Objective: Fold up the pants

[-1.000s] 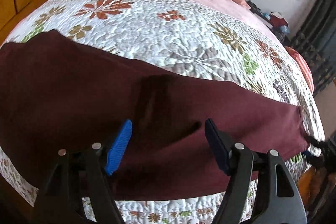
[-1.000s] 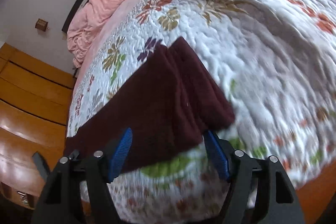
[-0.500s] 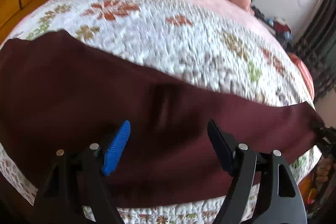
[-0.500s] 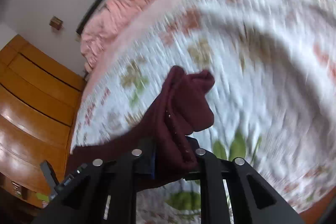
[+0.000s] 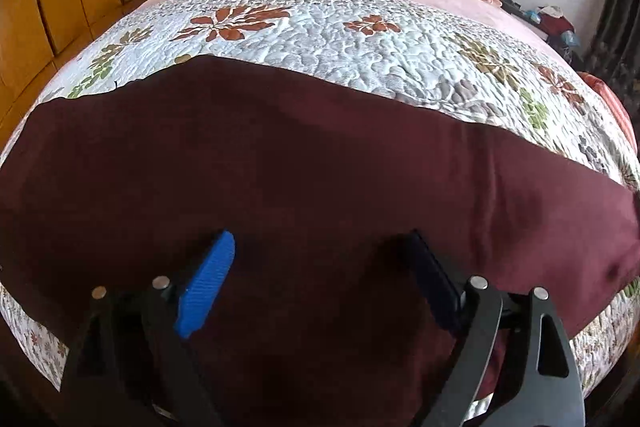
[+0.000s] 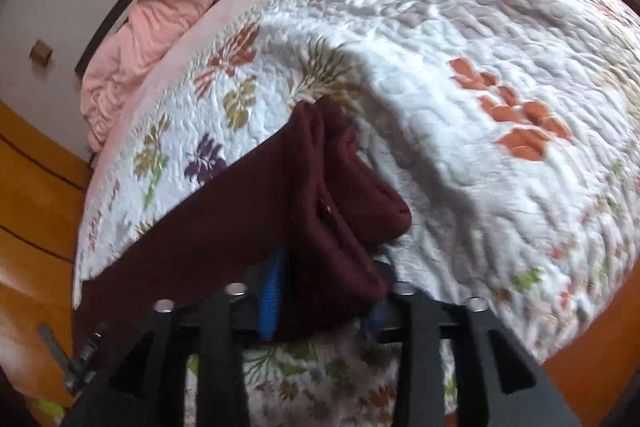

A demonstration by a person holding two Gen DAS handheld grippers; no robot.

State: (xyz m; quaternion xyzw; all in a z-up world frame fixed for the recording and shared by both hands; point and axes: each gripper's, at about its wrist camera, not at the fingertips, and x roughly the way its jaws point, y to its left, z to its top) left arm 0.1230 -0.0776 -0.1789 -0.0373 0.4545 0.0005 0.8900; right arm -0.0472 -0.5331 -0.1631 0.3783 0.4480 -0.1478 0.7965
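The right tongs (image 6: 326,291), jaws just reopening, still pinched the pants (image 6: 224,223) cuff; the left tongs (image 5: 320,283), just widening, hovered open. Better lift gently, keeping both cuffs aligned.

Right hand-held gripper (image 6: 324,301) clamped the pants (image 6: 320,211) cuff end, jaws since opening partway, cuff still between them, bunched and lifted. Left hand-held gripper (image 5: 320,283) jaws opening wider, nearer the cloth.
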